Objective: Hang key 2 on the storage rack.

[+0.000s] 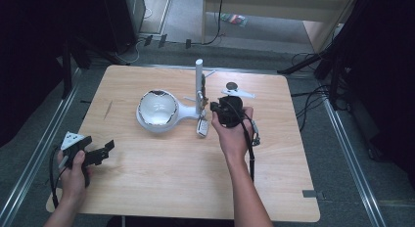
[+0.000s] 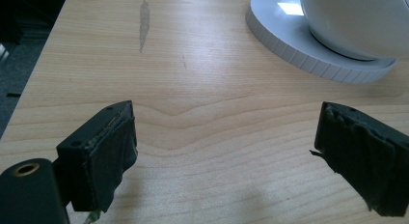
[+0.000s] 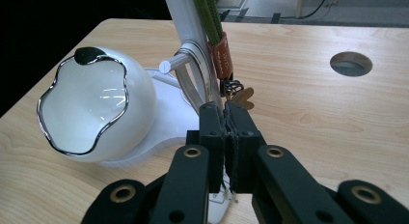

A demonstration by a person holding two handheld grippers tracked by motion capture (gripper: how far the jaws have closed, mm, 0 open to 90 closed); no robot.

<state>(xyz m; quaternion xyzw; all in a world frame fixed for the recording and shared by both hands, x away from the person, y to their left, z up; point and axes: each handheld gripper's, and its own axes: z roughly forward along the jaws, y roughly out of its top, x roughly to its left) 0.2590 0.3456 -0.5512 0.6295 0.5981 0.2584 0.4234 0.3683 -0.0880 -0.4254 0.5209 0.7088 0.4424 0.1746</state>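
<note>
Nearest, the left gripper [image 1: 100, 152] rests open at the near left of the table [image 1: 161, 188]. At the white stand [image 1: 199, 85], the right gripper [image 3: 225, 119] seems closed on the strap [image 3: 219, 52]; it should pull gently, steadily, beside the bowl [image 1: 157, 109].

No legible text, brand, number or sign was found in any view. The brown leather tag [image 3: 219, 54] on the green cord beside the white post carried faint embossed marks, but these were too small and blurred to be read.
</note>
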